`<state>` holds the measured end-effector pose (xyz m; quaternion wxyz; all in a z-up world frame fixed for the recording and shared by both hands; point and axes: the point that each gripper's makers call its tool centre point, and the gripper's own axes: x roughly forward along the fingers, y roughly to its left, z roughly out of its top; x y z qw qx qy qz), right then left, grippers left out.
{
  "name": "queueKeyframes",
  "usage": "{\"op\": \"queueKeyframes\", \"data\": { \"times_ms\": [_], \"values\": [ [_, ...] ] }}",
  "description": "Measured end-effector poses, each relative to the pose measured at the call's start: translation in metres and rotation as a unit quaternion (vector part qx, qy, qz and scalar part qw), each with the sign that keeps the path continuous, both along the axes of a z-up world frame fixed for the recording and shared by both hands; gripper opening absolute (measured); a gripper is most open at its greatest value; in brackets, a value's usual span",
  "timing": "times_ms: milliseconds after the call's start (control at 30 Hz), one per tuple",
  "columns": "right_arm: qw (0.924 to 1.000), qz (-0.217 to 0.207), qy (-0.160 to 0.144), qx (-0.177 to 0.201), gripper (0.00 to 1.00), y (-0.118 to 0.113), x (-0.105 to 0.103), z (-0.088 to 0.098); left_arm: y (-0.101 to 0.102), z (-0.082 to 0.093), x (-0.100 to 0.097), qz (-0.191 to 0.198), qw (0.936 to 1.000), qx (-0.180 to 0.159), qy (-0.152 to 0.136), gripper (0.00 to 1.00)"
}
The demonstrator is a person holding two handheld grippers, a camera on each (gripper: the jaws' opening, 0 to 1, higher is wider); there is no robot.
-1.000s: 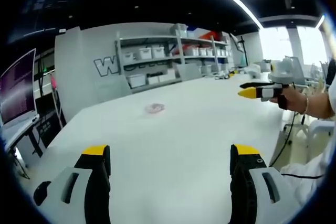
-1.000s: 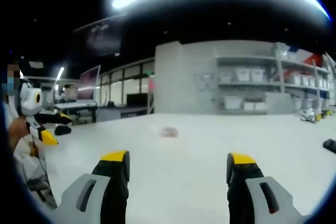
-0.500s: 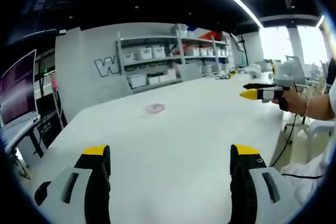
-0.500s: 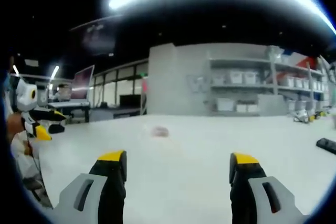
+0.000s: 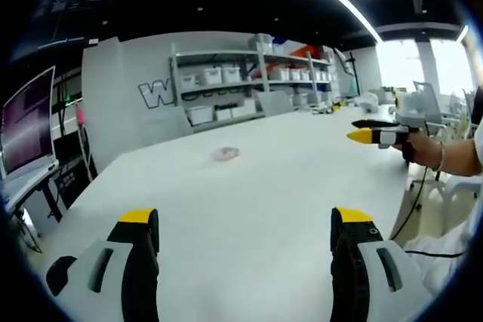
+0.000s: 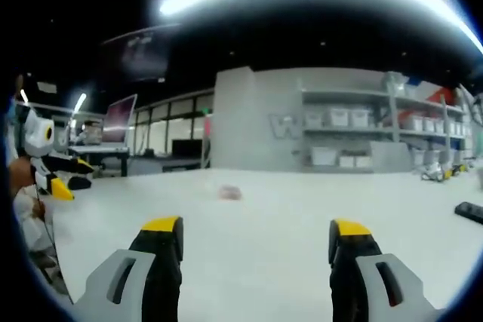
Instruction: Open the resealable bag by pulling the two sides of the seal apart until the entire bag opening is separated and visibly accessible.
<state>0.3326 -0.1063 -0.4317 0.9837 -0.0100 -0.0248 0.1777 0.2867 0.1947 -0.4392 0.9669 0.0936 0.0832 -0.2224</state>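
A small clear resealable bag [image 5: 225,154] with something pinkish inside lies flat on the white table [image 5: 249,201], far ahead of both grippers; in the right gripper view the bag [image 6: 229,193] is a small blurred spot. My left gripper [image 5: 245,228] hovers low over the near table with jaws wide apart and nothing between them. My right gripper [image 6: 253,235] is also open and holds nothing. The right gripper [image 5: 370,130] enters the left gripper view from the right, held by a hand. The left gripper [image 6: 64,175] appears at the left edge of the right gripper view.
Shelves with white bins [image 5: 249,84] line the back wall. A monitor [image 5: 26,122] stands at the left. A dark object [image 6: 469,210] lies on the table's right side. Chairs and a cable [image 5: 423,179] are beyond the right table edge.
Both views have shifted slightly as the hands drift. The bag has not moved, and both grippers stay open.
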Motion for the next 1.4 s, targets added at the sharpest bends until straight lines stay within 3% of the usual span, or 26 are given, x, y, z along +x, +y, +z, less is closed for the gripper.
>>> {"op": "queueKeyframes", "data": {
  "times_ms": [767, 1000, 1400],
  "values": [
    [0.9999, 0.003, -0.016, -0.001, 0.79, -0.003, 0.001, 0.001, 0.013, -0.019, 0.013, 0.019, 0.9989, -0.037, -0.019, 0.89],
    [0.9998, 0.002, -0.018, 0.004, 0.79, -0.004, 0.000, 0.002, 0.011, -0.034, 0.020, 0.015, 0.9992, -0.038, -0.002, 0.89],
    [0.9998, 0.002, -0.018, 0.012, 0.80, -0.007, 0.001, 0.002, 0.008, -0.042, 0.028, 0.017, 0.9989, -0.044, -0.007, 0.88]
  ]
}}
